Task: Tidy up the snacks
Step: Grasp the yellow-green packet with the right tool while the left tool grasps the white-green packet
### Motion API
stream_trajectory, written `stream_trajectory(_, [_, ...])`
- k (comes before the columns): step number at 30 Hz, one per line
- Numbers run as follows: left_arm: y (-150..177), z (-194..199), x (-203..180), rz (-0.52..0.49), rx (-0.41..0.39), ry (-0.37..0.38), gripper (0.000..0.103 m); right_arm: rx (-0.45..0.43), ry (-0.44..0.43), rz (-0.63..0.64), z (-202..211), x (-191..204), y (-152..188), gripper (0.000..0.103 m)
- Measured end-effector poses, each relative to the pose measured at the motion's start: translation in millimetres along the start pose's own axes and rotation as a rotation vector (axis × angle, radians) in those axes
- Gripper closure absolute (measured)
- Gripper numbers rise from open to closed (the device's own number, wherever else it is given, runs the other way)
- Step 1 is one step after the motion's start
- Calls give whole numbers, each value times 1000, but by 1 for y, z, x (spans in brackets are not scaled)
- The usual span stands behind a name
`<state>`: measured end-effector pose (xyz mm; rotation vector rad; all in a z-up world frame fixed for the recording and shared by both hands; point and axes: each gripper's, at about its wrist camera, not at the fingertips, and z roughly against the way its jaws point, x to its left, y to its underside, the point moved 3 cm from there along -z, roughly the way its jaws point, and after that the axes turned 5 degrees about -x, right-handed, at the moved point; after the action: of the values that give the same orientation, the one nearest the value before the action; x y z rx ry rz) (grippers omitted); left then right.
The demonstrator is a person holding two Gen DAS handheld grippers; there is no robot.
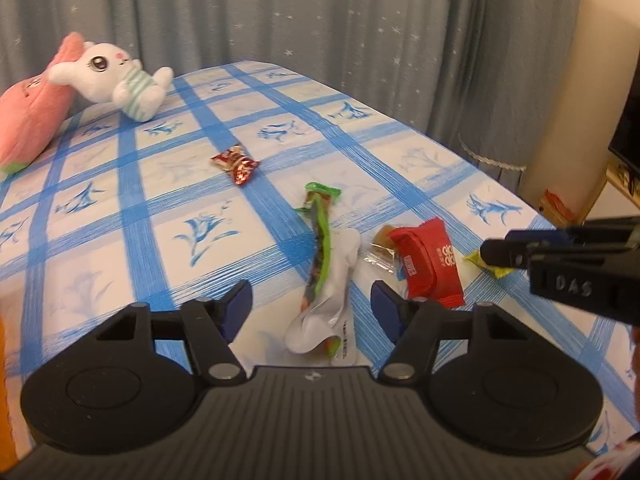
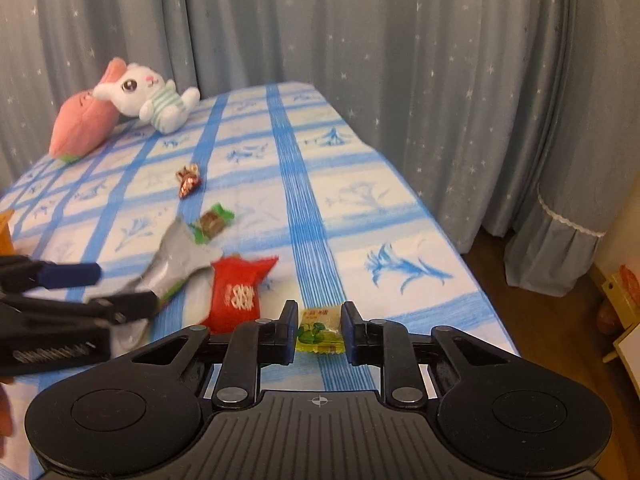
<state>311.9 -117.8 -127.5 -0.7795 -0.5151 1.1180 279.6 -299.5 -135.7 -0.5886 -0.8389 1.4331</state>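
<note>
Snacks lie on a blue-checked cloth (image 1: 140, 208). My left gripper (image 1: 310, 304) is open and straddles a silver pouch with a green edge (image 1: 336, 280); its pads stand clear of the pouch on both sides. From the right wrist view the left gripper (image 2: 126, 288) comes in from the left over that pouch (image 2: 180, 256). My right gripper (image 2: 319, 320) is shut on a small yellow candy (image 2: 320, 332). The left wrist view catches the right gripper (image 1: 494, 260) at the right edge. A red packet (image 1: 430, 264) (image 2: 236, 292) lies between the two grippers.
A red-brown foil candy (image 1: 236, 164) and a green-ended candy (image 2: 212, 222) lie farther back. A white plush rabbit (image 1: 120, 76) and a pink plush (image 1: 32, 120) sit at the far left. The cloth's right edge (image 2: 460, 264) drops to the floor, and a grey curtain (image 2: 400, 60) hangs behind.
</note>
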Motion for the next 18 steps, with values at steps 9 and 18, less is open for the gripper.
stream_trajectory(9, [0,-16,-5,-38,24,5,78,18,-5,-37,-4,0,-3,80])
stream_trajectory(18, [31,30,0,63,50,-48,78,27,-10,37,-1,3,7,83])
